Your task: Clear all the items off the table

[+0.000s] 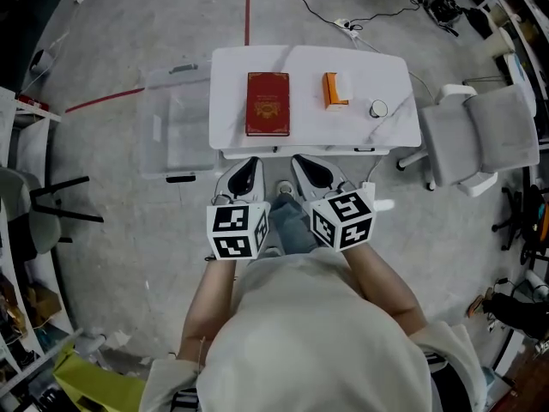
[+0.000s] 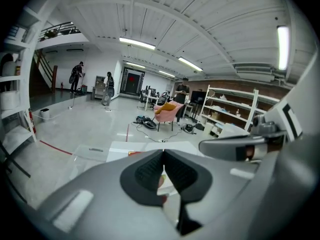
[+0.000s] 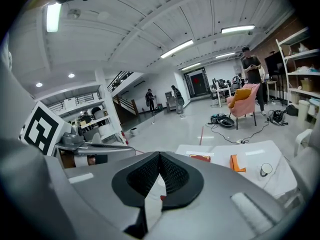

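A white table [image 1: 390,75] stands ahead of me. On it lie a dark red book [image 1: 268,103], an orange box [image 1: 335,90] and a small round white item [image 1: 378,108]. My left gripper [image 1: 250,165] and right gripper [image 1: 302,163] hang side by side just short of the table's near edge, both shut with nothing between the pads. In the right gripper view the shut gripper [image 3: 159,156] points at the table [image 3: 252,153], with the book [image 3: 200,158], the orange box [image 3: 236,163] and the round item [image 3: 265,170] beyond. In the left gripper view the shut gripper [image 2: 163,154] hides most of the book [image 2: 135,153].
A clear plastic bin [image 1: 174,125] sits on the floor against the table's left side. A white chair [image 1: 480,136] stands at the table's right. Cables [image 1: 360,15] run across the floor behind the table, and shelves [image 1: 17,256] line the left edge.
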`<state>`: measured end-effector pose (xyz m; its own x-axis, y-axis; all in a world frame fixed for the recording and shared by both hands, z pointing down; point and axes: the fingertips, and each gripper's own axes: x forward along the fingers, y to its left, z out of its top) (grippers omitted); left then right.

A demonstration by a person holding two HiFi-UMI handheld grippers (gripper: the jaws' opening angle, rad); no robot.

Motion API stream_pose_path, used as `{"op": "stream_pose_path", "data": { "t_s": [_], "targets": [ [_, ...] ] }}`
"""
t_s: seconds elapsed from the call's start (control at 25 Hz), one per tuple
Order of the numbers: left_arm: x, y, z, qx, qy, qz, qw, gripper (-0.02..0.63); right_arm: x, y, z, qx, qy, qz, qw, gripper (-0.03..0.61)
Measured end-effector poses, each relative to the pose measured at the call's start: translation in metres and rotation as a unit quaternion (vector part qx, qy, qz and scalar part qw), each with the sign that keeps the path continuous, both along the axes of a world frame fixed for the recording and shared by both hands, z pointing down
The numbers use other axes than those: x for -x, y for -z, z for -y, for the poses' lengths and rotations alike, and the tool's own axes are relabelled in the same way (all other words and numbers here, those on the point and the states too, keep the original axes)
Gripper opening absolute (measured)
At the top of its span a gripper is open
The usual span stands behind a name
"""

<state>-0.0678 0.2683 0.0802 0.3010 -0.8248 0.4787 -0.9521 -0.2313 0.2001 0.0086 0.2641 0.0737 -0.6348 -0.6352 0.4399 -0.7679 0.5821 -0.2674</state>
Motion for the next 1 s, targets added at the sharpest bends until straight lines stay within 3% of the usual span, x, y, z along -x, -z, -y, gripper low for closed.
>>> {"op": "stream_pose_path", "data": {
  "t_s": [1.0],
  "targets": [
    [-0.001,-0.019,0.168,0.028,0.041,0.016,0.9986,0.010,-0.003,-0.025,0.168,0.030,0.045,-0.012,0.998,-0.002]
  ]
}}
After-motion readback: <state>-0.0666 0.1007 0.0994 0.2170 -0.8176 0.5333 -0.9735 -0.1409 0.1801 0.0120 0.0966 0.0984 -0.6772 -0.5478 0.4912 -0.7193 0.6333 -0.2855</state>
